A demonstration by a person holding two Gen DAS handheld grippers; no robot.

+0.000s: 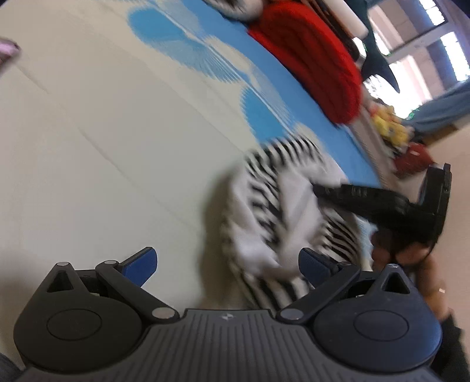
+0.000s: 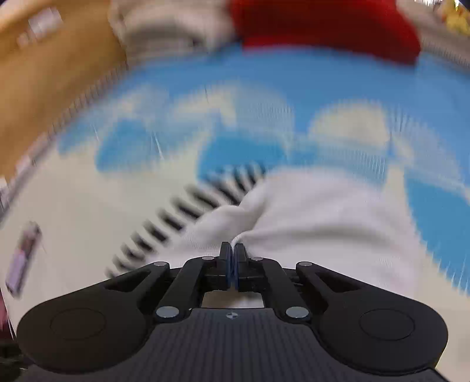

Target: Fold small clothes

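A small white garment with black stripes [image 1: 264, 223] lies bunched on the cream and blue mat [image 1: 102, 132]. In the left wrist view my left gripper [image 1: 227, 264] hovers just in front of it, jaws wide apart, with only the garment's near edge by the right blue pad [image 1: 314, 264]. My right gripper [image 1: 318, 189] reaches in from the right, held by a hand [image 1: 411, 264], its tips in the cloth. In the right wrist view the right gripper [image 2: 234, 249] is shut on a pinched fold of the garment's white fabric [image 2: 308, 223], its striped edge [image 2: 191, 211] trailing left. Both views are blurred.
A red cushion-like bundle [image 1: 317, 58] sits at the mat's far side, also seen as the red bundle [image 2: 323, 26]. A brown cardboard box [image 2: 44, 97] stands at the left. Yellow toys [image 1: 387, 123] lie beyond the mat. A small pink-purple item [image 2: 22, 261] rests on the cream area.
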